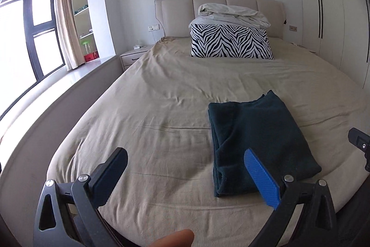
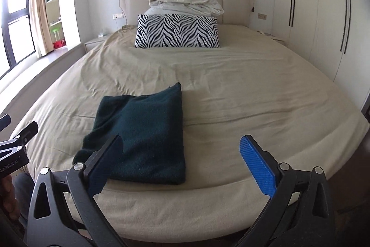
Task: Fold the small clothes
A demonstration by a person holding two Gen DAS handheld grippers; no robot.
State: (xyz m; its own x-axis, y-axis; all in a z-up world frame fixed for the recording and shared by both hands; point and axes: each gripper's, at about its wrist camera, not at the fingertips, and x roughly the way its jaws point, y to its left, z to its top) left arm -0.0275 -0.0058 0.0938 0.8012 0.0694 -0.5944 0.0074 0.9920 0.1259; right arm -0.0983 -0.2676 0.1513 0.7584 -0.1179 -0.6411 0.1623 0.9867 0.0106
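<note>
A dark teal garment (image 1: 261,142) lies folded into a rectangle on the beige bed sheet (image 1: 161,108) near the foot of the bed; it also shows in the right wrist view (image 2: 143,140). My left gripper (image 1: 185,168) is open and empty, held above the foot edge just left of the garment. My right gripper (image 2: 180,154) is open and empty, held above the foot edge with its left finger over the garment's near corner. Neither gripper touches the cloth.
A zebra-print pillow (image 1: 231,44) and a bundled white duvet (image 1: 233,14) sit at the headboard. A nightstand (image 1: 133,57) and window ledge lie left of the bed. White wardrobes (image 2: 323,15) line the right wall.
</note>
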